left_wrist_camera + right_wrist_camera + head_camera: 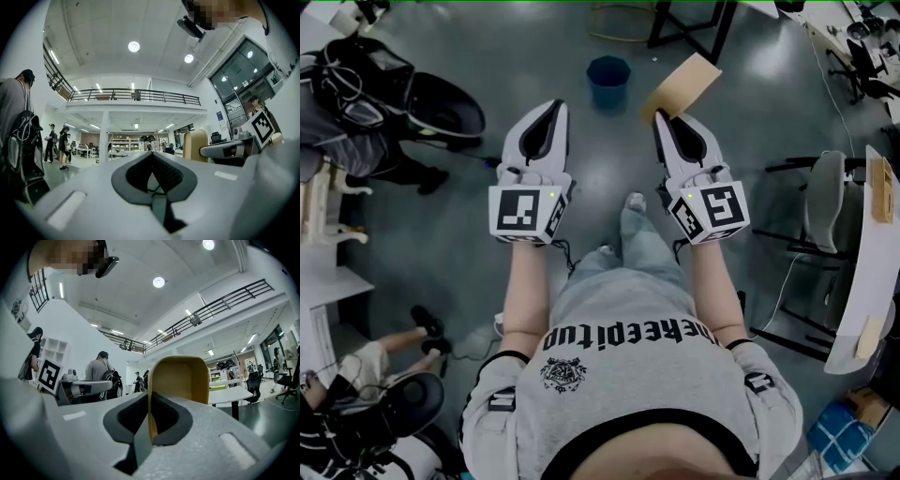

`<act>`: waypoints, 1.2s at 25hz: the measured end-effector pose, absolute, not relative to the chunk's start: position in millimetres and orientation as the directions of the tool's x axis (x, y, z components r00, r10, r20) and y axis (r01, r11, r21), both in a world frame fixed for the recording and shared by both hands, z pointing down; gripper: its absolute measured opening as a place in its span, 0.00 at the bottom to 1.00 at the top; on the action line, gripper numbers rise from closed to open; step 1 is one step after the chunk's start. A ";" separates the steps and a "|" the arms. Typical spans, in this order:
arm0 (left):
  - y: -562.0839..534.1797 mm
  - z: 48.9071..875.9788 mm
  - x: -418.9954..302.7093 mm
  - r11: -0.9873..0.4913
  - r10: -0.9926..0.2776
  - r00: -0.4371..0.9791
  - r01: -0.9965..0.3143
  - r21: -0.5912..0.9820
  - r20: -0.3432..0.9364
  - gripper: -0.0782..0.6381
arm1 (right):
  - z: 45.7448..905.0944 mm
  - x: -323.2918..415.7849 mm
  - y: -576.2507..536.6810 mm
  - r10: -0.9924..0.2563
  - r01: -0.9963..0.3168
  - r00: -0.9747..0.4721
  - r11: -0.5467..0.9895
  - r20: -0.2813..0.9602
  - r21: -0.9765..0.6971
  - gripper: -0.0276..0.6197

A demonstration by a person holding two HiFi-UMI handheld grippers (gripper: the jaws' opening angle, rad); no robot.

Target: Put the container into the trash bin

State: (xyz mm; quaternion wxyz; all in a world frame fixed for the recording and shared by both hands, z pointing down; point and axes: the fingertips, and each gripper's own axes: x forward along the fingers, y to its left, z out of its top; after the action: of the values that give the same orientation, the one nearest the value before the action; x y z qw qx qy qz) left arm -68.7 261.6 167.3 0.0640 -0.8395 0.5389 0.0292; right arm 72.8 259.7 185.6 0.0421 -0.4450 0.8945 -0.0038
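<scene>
Standing in the open hall, a person holds out both grippers, the tan container pinched in the right one.

The right gripper (665, 118) has its jaws pressed on one side wall of the tan container (684, 82), which sticks out past the jaw tips, tilted, its open hollow showing in the right gripper view. The left gripper (553, 106) has its jaws pressed together with nothing between them. The blue trash bin (608, 81) stands upright on the grey floor (534, 56) ahead of the person, between the two grippers in the head view; the container is up in the air to its right, near it but clear of its rim. An office chair (825, 197) and a white table (861, 281) stand off to the right.
</scene>
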 end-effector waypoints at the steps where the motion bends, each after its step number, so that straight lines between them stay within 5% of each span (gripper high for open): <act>1: 256.6 167.9 -69.6 -0.404 -0.904 0.410 -0.912 -0.075 -0.117 0.13 | 185.8 72.1 253.5 -0.793 -0.792 -0.605 0.609 -0.074 -0.046 0.08; 30: 72.4 154.4 -14.5 -0.297 -0.942 0.310 -0.948 -0.112 -0.131 0.14 | 182.4 109.5 52.3 -0.679 -0.677 -0.730 0.734 -0.079 -0.047 0.08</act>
State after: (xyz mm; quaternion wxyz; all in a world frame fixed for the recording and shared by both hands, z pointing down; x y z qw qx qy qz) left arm -14.5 72.4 154.4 0.0842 -0.8049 0.5871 0.0198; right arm 109.5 52.3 182.4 0.0453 -0.3646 0.9300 -0.0076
